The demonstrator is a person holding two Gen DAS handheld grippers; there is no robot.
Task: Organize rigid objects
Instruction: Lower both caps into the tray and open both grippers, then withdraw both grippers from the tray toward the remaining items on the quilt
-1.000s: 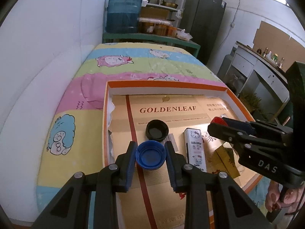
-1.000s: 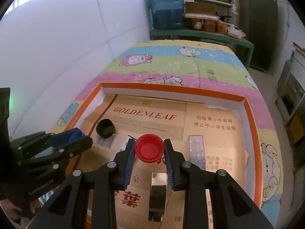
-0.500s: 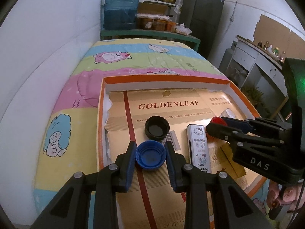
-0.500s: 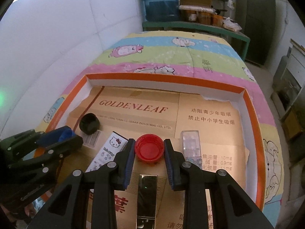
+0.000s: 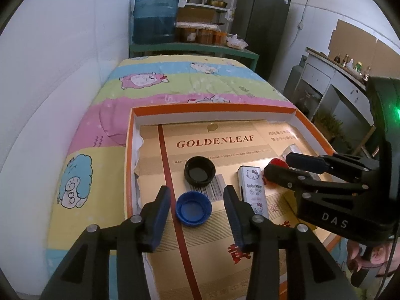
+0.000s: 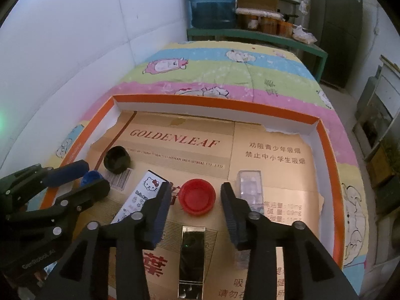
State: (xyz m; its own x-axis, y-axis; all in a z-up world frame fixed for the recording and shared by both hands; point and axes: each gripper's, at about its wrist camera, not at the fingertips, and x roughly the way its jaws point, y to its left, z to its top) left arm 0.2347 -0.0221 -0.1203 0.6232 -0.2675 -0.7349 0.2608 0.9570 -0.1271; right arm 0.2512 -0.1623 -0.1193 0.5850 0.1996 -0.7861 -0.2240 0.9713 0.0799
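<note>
Inside the shallow orange-rimmed cardboard tray (image 5: 212,108), lined with flattened tan "GOLDENLEAF" carton board and resting on a pastel cartoon-print bedspread (image 5: 175,85), we see two hand-held black grippers working side by side. The left gripper (image 5: 197,206) has its jaws opening; the round blue plastic bottle cap (image 5: 193,208), open side up, lies on the board between its blue-padded fingers (image 5: 161,207), with a gap visible on each side, so we read it as released. Just beyond it sits a round black plastic cap (image 5: 200,170), also open side up, touching the printed barcode. In the right wrist view, the right gripper (image 6: 196,198) likewise has its jaws opening; the round red plastic bottle cap (image 6: 197,196) rests on the board between the fingers, clear of both pads. To the left of the red cap lies a white rectangular box with a cartoon-cat print (image 6: 143,195), slanted, and to its right a clear rectangular plastic case (image 6: 250,190). A shiny gold-coloured rectangular box (image 6: 192,257) lies nearest the right wrist camera, below the red cap. At the far end of the bedspread we note a large blue water jug (image 5: 156,17) standing on a green shelf unit (image 5: 195,50). Part of a person's hand (image 5: 360,257) shows at the lower right of the left wrist view.
</note>
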